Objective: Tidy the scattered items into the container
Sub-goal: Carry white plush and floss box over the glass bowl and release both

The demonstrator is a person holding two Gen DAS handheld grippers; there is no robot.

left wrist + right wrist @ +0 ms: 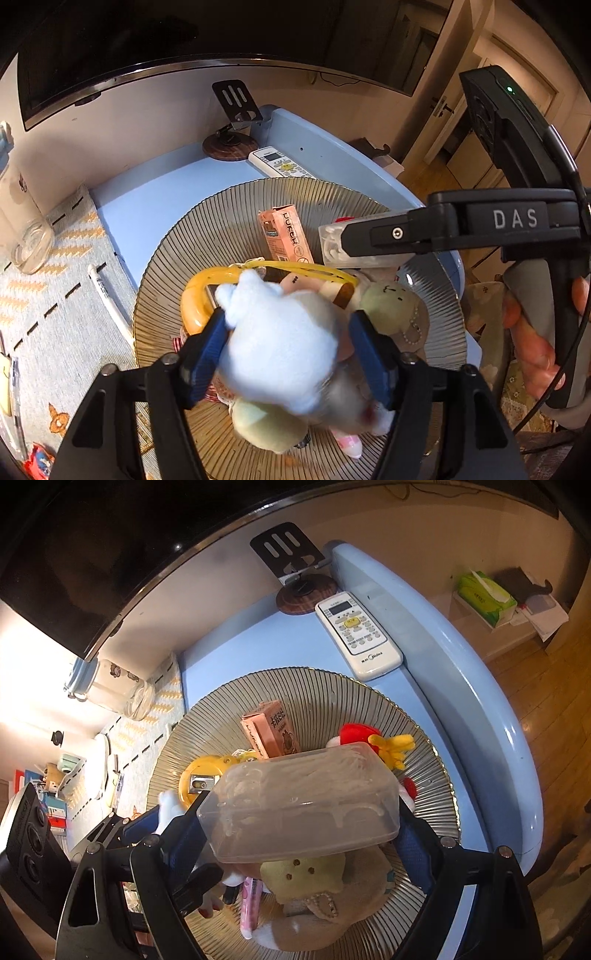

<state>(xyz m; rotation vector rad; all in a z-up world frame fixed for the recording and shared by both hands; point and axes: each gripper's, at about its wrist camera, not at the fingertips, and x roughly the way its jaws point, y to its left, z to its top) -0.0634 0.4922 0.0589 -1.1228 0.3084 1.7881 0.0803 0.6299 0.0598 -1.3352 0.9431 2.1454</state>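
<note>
The left gripper (288,350) stands open around the pale blue plush (280,347), releasing it over the ribbed glass dish (177,266). At three o'clock, the right gripper (299,830) clamps the clear plastic box (299,801) above the same dish.

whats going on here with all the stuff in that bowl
A person is tidying small items into a ribbed glass bowl on a blue table. The left gripper has a pale blue plush toy between its fingers over the bowl, its jaws parted. The right gripper holds a clear plastic box above the pile. A pink carton and other plush toys are already in.
</note>
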